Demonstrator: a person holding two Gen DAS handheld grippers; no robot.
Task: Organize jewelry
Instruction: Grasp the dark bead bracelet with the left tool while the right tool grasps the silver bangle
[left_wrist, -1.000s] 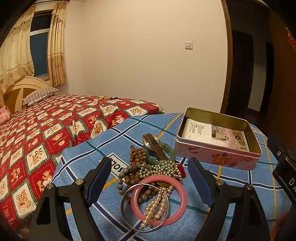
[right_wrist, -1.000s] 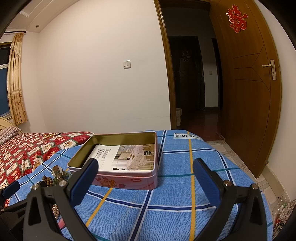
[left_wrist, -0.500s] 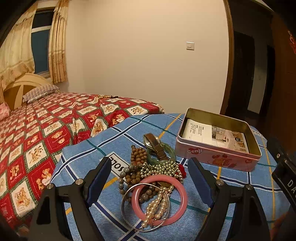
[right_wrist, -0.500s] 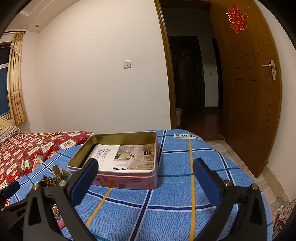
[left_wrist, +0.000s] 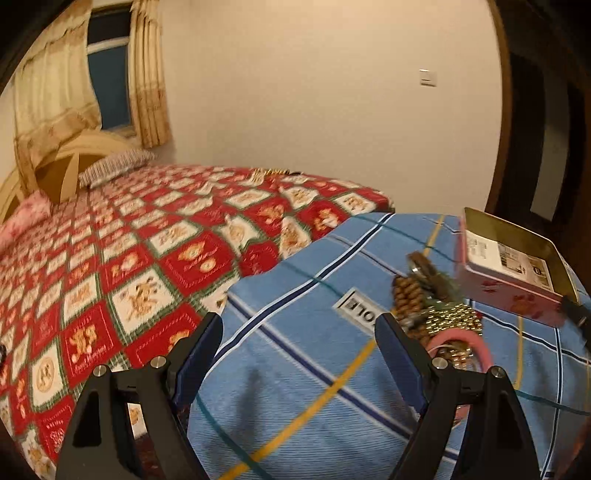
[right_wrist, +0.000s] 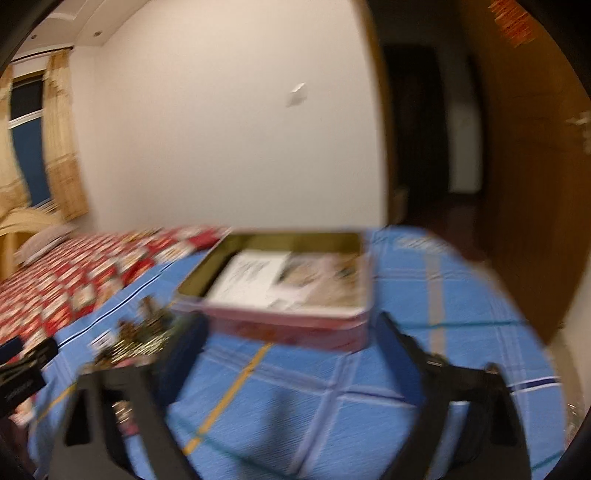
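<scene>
1. Presently my left tongs (left_wrist: 299, 350) stand apart with nothing between them, above bare blue checked cloth (left_wrist: 295, 387) on the tabletop.
2. My right tongs (right_wrist: 291, 343) are also apart; their jaws have just been closing, and nothing lies between them. Behind the gap I see only the near wall of the tin and the cloth.
3. I find the jewelry pile (left_wrist: 439, 314) to the right of the left tongs, lying on the cloth, partly hidden behind the right-hand finger (left_wrist: 400, 354) of those tongs. It lies outside the tin.
4. Within the pile I can make out a brown bead string (left_wrist: 408, 295), a gold-coloured bead chain (left_wrist: 456, 319), a pink bangle (left_wrist: 476, 341) at the near side and a brown strap (left_wrist: 421, 264) at the far side. The pieces overlap; I cannot separate them further.
5. An open pink tin (left_wrist: 509, 291) sits on the cloth just right of the pile, at its far side. A printed sheet (left_wrist: 498, 254) lies flat inside it. I see no jewelry inside.
6. From the right wrist view the same tin (right_wrist: 288, 325) is straight beyond the right tongs, and the pile (right_wrist: 136, 336) is at the left, near the left finger. That view is heavily blurred, so I report no finer detail from it.
7. Left of the tabletop is a bed with a red patterned bedspread (left_wrist: 147, 258).
</scene>
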